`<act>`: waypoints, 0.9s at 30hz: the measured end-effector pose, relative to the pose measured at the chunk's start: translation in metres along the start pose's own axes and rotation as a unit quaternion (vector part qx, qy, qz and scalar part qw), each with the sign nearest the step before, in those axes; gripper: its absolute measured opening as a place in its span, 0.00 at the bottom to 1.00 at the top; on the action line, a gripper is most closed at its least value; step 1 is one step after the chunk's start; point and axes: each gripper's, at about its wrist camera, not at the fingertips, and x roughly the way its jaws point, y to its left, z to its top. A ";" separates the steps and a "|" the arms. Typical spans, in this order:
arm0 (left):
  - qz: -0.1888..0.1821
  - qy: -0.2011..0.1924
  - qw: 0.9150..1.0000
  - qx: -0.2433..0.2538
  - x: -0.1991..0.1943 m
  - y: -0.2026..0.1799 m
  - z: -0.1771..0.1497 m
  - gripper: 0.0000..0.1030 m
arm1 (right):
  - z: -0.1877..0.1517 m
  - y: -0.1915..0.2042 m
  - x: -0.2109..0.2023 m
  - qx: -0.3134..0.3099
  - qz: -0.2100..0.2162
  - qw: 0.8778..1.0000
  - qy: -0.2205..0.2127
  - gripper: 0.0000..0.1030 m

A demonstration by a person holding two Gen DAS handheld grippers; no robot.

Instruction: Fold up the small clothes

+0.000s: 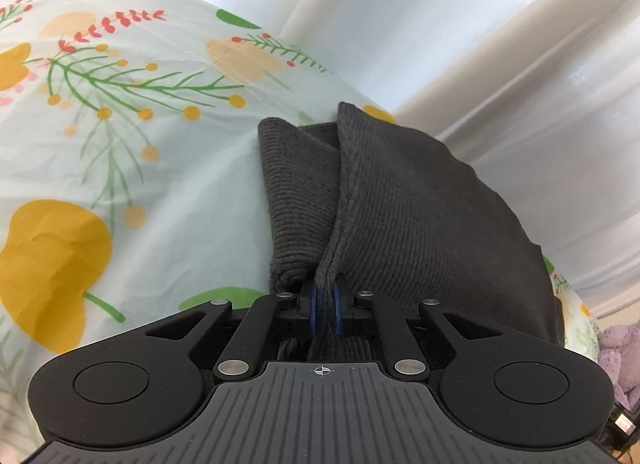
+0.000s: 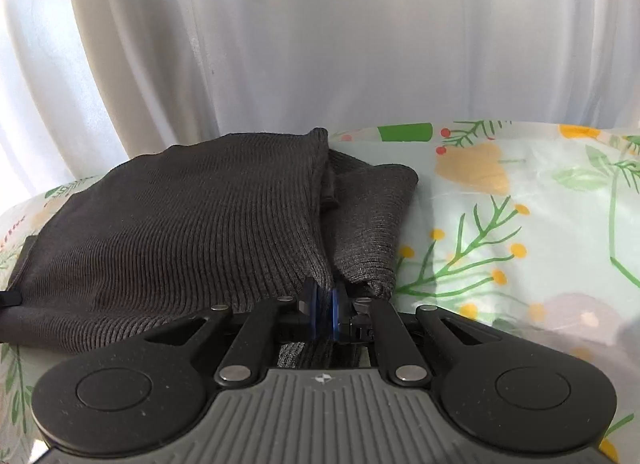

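From my left wrist view, the left claw [image 1: 325,306] is pinched tight on a bunched edge of the dark grey ribbed knit garment [image 1: 420,216], blue pads [image 1: 312,310] almost meeting with cloth between them. My right claw [image 2: 323,306] is likewise clamped on a gathered fold of the same garment [image 2: 180,216], the fabric running up from between its pads. The garment lies on the floral-print cloth [image 1: 120,152] covering the tabletop, near its far edge, one part folded over another along a raised ridge, white curtain [image 2: 320,44] hanging just behind
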 end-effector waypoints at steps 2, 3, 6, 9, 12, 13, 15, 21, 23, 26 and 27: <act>0.009 -0.003 1.000 0.018 -0.002 -0.006 0.001 0.10 | 0.003 0.000 -0.005 -0.001 0.000 1.000 -0.005 0.06; 0.014 -0.002 0.999 0.028 -0.001 -0.009 0.002 0.10 | 0.004 0.001 -0.007 -0.006 0.000 1.000 -0.010 0.06; 0.024 0.002 0.999 0.038 0.001 -0.012 -0.001 0.12 | 0.005 0.001 -0.005 -0.008 0.001 1.000 -0.004 0.06; 0.026 0.003 0.999 0.044 -0.002 -0.015 -0.002 0.22 | 0.003 0.005 -0.008 -0.012 0.000 1.000 -0.008 0.07; 0.024 0.002 0.999 0.045 -0.006 -0.017 0.001 0.26 | 0.009 0.009 -0.021 -0.008 -0.011 0.999 -0.034 0.11; 0.019 0.002 0.999 0.041 -0.008 -0.016 0.002 0.31 | 0.012 0.010 -0.026 -0.010 -0.018 0.999 -0.045 0.12; 0.005 -0.004 1.000 0.028 -0.014 -0.013 0.005 0.40 | 0.017 0.011 -0.033 -0.014 -0.027 0.998 -0.062 0.13; 0.022 -0.059 0.998 -0.004 -0.036 0.008 0.020 0.60 | 0.022 0.033 -0.035 -0.021 0.010 0.997 -0.078 0.20; 0.002 -0.042 0.999 -0.023 -0.029 0.017 0.026 0.62 | 0.018 0.049 -0.028 -0.029 0.040 0.996 -0.073 0.20; -0.037 -0.005 0.997 -0.065 -0.010 0.030 0.028 0.62 | 0.013 0.083 -0.011 -0.053 0.079 0.994 -0.060 0.21; -0.051 0.004 0.996 -0.080 -0.004 0.034 0.028 0.62 | 0.011 0.096 -0.007 -0.066 0.090 0.992 -0.059 0.21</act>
